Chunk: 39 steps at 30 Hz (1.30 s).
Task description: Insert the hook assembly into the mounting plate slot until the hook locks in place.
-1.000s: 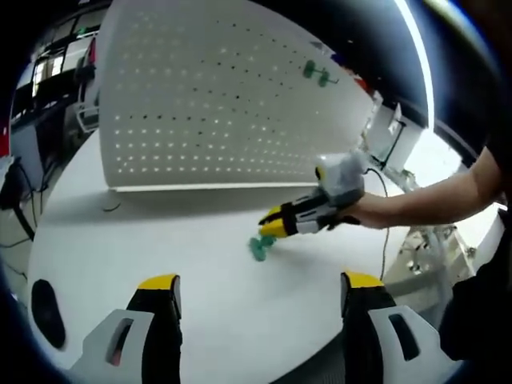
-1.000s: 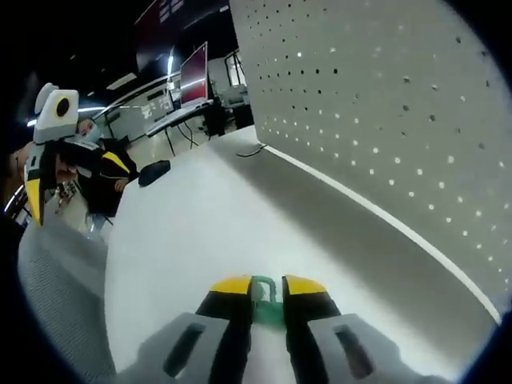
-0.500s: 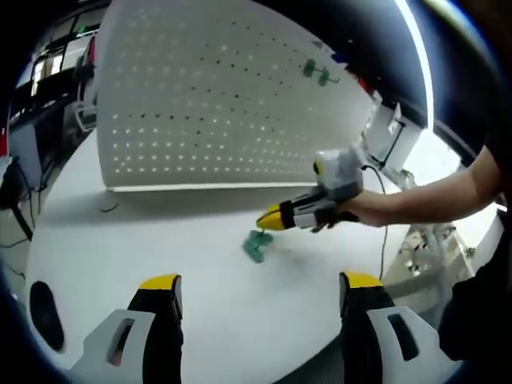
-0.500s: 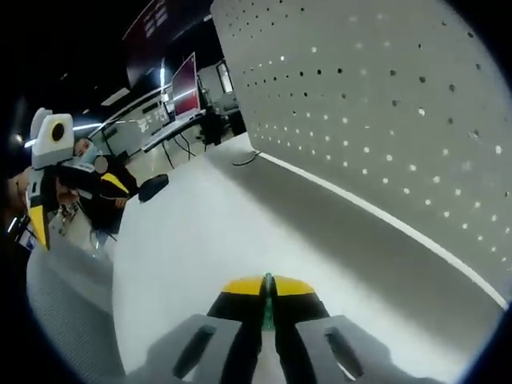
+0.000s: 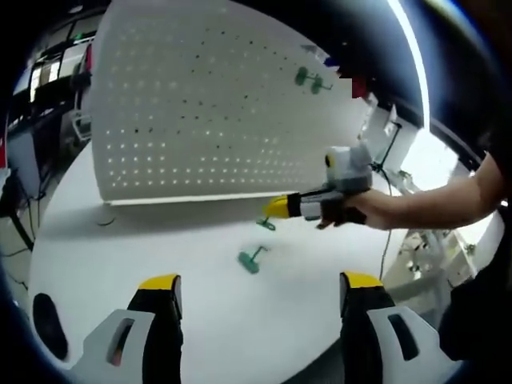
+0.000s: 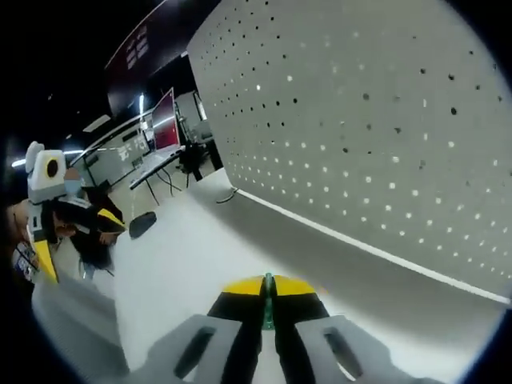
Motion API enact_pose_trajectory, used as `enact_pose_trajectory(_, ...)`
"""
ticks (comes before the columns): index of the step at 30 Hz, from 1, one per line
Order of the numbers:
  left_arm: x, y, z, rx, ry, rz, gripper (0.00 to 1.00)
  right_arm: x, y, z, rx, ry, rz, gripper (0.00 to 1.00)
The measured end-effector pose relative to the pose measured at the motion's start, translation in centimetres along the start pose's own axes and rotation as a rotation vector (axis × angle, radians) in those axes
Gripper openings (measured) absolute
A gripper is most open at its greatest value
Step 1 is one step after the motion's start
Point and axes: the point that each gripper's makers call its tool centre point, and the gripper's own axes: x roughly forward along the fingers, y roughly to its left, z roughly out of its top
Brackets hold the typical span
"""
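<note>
a green hook (image 6: 268, 300) sits pinched between the closed yellow-tipped jaws of the right gripper (image 6: 268, 290), only a thin green sliver showing between them in the right gripper view. from the left gripper view, that right gripper (image 5: 276, 210) is held by a hand (image 5: 360, 210) above the white table (image 5: 208, 304), with the hook (image 5: 266, 224) hanging just below its tips. another green hook (image 5: 250, 259) lies on the table, below and a little to the left of those tips. ahead of both grippers stands a white pegboard (image 5: 200, 104); a third green hook (image 5: 308, 79) is fixed high on it. the left gripper (image 5: 260, 282) has its jaws spread wide and holds nothing.
</note>
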Motion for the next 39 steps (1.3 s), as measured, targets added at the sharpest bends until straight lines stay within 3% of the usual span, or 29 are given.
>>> enact_pose_trajectory(5,0.0,-0.6,1.2,0.032,-0.012,-0.014,0.82,-1.7,0.8,2.2,0.035,-0.075,-0.019,0.0)
enact_pose_trajectory(11,0.0,-1.0,2.5,0.044,-0.036,-0.01,0.81,-5.4,1.2,6.7,0.1,-0.265,-0.105,0.0)
enact_pose_trajectory(15,0.3,-2.2,3.0,0.088,-0.032,-0.034,0.79,-7.7,3.0,8.6,0.124,-0.348,-0.097,0.0)
enact_pose_trajectory(20,0.7,-3.4,3.9,0.071,-0.051,-0.05,0.74,-9.3,6.0,9.2,0.134,-0.395,-0.07,0.0)
enact_pose_trajectory(23,1.0,-4.4,4.9,-0.004,-0.093,-0.09,0.67,-9.8,8.0,9.3,0.174,-0.422,-0.039,0.0)
enact_pose_trajectory(30,0.9,-5.1,5.8,-0.009,-0.104,-0.081,0.59,-11.0,11.9,9.8,0.182,-0.474,0.014,0.0)
enact_pose_trajectory(39,0.4,-6.2,6.6,-0.091,-0.174,-0.135,0.4,-11.6,14.2,9.9,0.163,-0.5,0.039,0.0)
